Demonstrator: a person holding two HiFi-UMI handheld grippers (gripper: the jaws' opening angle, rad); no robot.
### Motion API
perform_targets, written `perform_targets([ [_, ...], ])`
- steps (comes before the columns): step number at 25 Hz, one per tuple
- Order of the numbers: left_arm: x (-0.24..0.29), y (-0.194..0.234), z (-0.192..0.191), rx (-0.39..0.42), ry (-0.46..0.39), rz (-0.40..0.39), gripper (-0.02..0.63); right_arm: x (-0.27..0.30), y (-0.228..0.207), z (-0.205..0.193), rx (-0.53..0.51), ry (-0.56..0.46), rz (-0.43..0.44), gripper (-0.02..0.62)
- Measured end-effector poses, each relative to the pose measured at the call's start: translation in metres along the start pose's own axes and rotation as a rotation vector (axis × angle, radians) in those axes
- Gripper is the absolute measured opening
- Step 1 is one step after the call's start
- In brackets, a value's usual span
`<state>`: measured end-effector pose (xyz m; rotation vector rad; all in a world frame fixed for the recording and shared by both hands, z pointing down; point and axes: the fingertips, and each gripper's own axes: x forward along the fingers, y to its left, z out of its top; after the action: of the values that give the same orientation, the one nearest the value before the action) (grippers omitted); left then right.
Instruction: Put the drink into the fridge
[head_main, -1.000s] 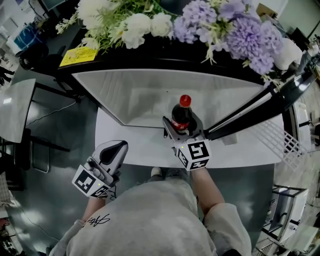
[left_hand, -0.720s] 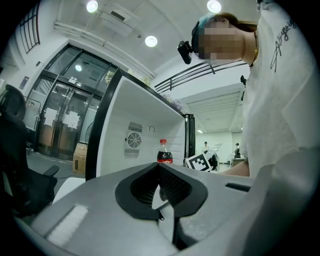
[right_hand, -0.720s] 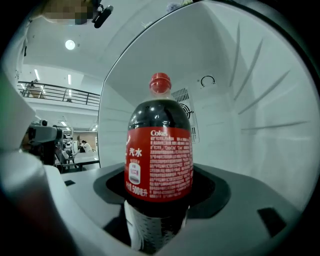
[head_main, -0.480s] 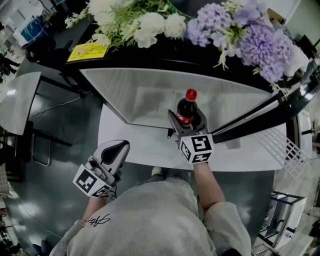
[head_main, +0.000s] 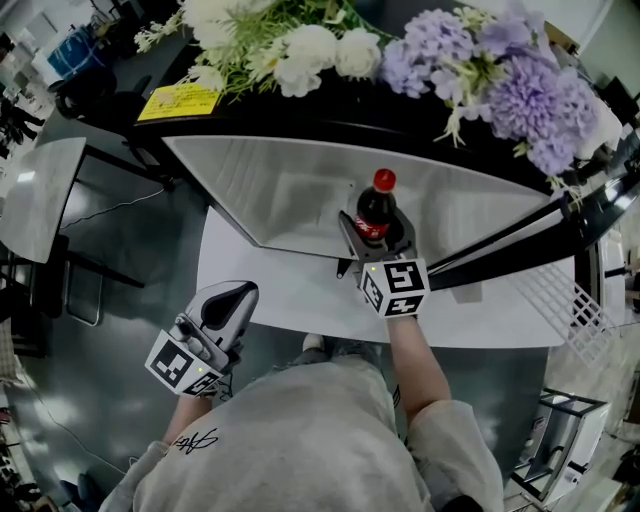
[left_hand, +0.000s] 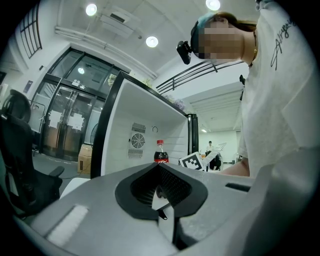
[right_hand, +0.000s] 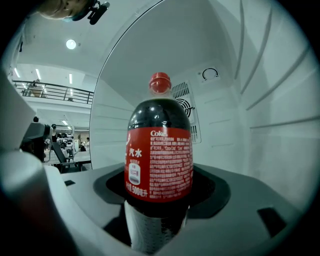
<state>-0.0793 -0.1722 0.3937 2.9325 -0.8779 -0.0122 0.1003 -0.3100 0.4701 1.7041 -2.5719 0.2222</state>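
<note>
Right gripper (head_main: 379, 243) clamped on the cola bottle (head_main: 375, 208), inside the open fridge (head_main: 262, 190).
My right jaws grip the upright bottle's lower body, and the fridge's white back wall with its vent (right_hand: 187, 112) lies just ahead. My left gripper (head_main: 233, 296) hangs well to the right one's left, outside the fridge, jaws together on nothing.

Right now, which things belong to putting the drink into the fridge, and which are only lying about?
Job in hand:
- dark cola bottle with red cap, clamped in the right gripper
- open white fridge

Lying about:
- purple and white flowers on the fridge top
- yellow sticker
- the shut, empty left gripper
</note>
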Motion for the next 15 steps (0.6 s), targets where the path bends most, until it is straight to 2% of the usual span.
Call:
perform_targets([
  [15, -0.004, 0.007, 0.0, -0.001, 0.002, 0.042, 0.005, 0.023, -0.017, 0.001, 0.001, 0.009, -0.018, 0.314],
])
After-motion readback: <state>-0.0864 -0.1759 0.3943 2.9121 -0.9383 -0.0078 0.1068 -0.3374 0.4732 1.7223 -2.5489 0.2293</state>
